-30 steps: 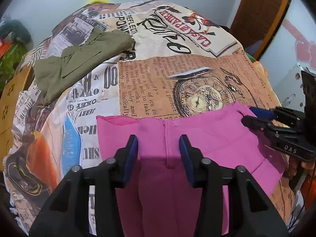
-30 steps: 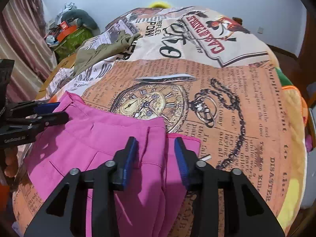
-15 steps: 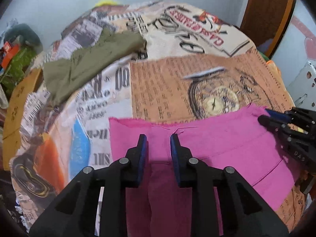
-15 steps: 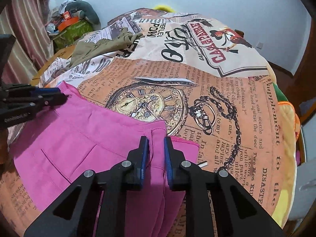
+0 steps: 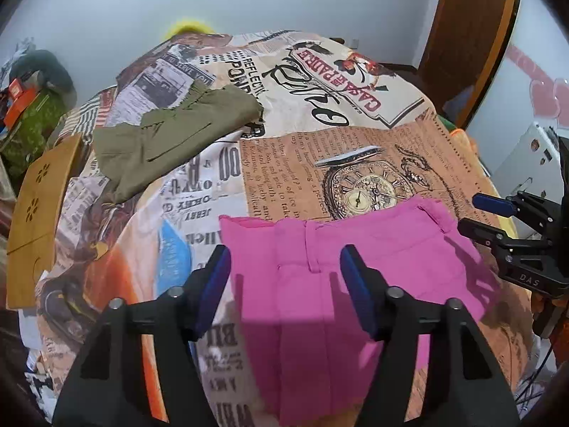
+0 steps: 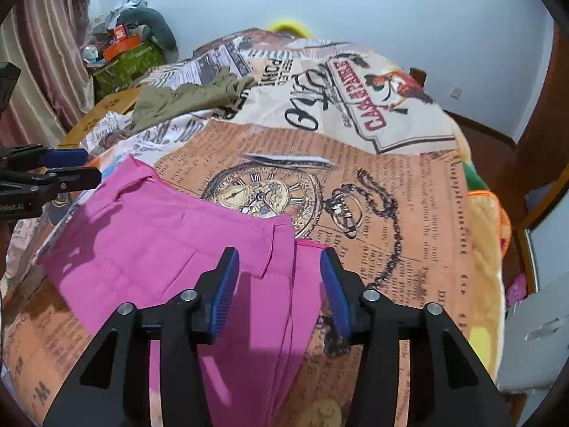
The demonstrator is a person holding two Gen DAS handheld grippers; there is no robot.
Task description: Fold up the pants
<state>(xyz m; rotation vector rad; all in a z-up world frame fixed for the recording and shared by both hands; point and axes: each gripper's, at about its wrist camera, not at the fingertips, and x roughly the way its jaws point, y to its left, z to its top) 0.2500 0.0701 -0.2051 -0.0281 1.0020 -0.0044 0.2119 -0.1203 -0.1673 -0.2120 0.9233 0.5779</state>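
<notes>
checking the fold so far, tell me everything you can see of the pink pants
The pink pants look like plain woven cloth. They lie flat on the printed bedspread, waistband toward the pocket-watch print, with a belt loop and slanted pocket seams showing. One waist corner is lifted. Both grippers hover open above, touching nothing; the legs run out of view below.

Left wrist view: close above pink pants [image 5: 341,284], facing up the newspaper-print bedspread [image 5: 284,163] toward the far wall. Right wrist view: same direction, further right. Shared: pants, pocket-watch print [image 6: 263,192], olive garment [image 6: 185,99].
</notes>
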